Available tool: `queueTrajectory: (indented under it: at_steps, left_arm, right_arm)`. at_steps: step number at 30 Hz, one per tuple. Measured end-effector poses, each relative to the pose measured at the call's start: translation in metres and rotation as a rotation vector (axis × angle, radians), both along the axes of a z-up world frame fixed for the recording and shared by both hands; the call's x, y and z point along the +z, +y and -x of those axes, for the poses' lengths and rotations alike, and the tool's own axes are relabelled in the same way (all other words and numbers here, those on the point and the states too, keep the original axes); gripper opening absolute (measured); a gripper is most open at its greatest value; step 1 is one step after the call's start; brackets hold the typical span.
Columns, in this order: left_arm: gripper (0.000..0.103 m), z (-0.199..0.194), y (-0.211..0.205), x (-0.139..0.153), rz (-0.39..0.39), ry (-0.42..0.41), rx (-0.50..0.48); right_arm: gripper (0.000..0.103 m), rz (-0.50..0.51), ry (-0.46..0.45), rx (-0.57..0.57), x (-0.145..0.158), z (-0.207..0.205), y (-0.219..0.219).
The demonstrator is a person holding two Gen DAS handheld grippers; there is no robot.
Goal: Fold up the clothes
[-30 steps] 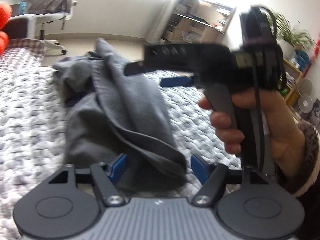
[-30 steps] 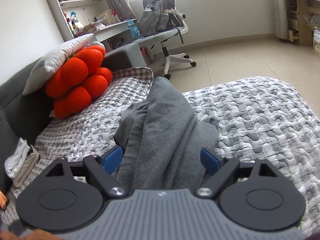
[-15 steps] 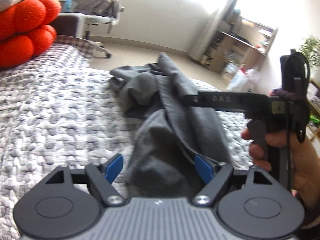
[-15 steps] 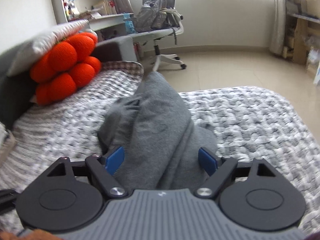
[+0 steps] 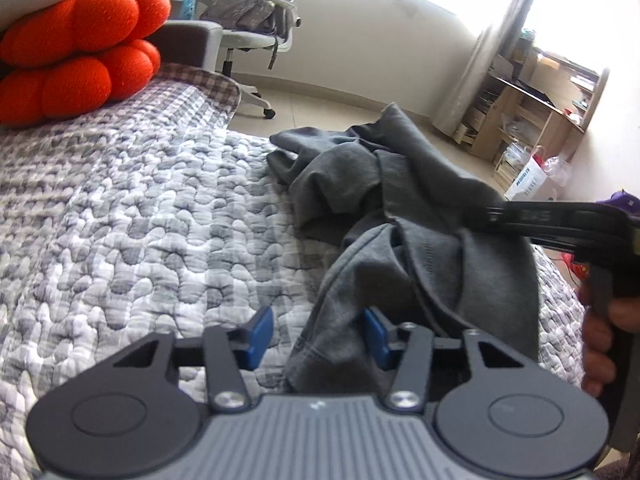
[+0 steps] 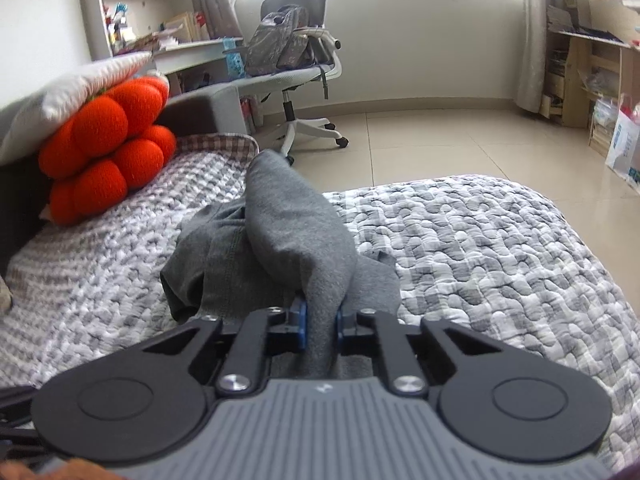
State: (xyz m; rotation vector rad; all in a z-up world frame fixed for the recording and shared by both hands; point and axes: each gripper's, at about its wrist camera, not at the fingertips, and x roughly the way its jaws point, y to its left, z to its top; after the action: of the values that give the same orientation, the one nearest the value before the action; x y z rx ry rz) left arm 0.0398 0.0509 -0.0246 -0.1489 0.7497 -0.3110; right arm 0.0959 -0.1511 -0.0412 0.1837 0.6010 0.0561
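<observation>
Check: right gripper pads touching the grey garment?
Touching. The right wrist view shows the right gripper closing, its blue pads pinching a fold of the grey garment.

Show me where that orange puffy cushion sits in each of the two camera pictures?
Left wrist view: the orange cushion fills the top left corner, under a white pillow.
Right wrist view: the orange cushion sits at middle left, again under that pillow.
Shared landmark: the office chair behind the bed.

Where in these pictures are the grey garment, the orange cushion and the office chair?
grey garment (image 6: 296, 224): right wrist view, on its raised fold.
orange cushion (image 5: 76, 52): left wrist view, on a middle lobe.
office chair (image 6: 308, 68): right wrist view, on its seat edge.
</observation>
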Motion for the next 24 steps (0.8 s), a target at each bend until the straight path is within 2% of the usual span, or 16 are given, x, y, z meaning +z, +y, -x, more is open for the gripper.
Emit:
queueTrajectory:
  at_steps: [4,7,16,19,24]
  left_arm:
    - [0.032,0.000,0.001,-0.001,0.013,0.005,0.005]
    - [0.026,0.002,-0.001,-0.001,0.012,0.006,0.001]
    - [0.016,0.008,0.000,0.003,0.031,0.005,0.012]
    - [0.012,0.008,0.002,0.004,0.039,0.005,0.011]
    - [0.012,0.010,0.002,0.005,0.049,-0.008,0.006]
  right_arm:
    - [0.011,-0.021,-0.020,-0.005,0.008,0.012,-0.010]
    - [0.011,-0.014,-0.039,-0.009,0.014,0.025,-0.018]
    - [0.009,0.019,-0.058,-0.019,0.019,0.058,-0.039]
    - [0.009,0.017,-0.044,-0.019,0.016,0.067,-0.048]
    - [0.009,-0.004,-0.002,-0.029,0.007,0.079,-0.069]
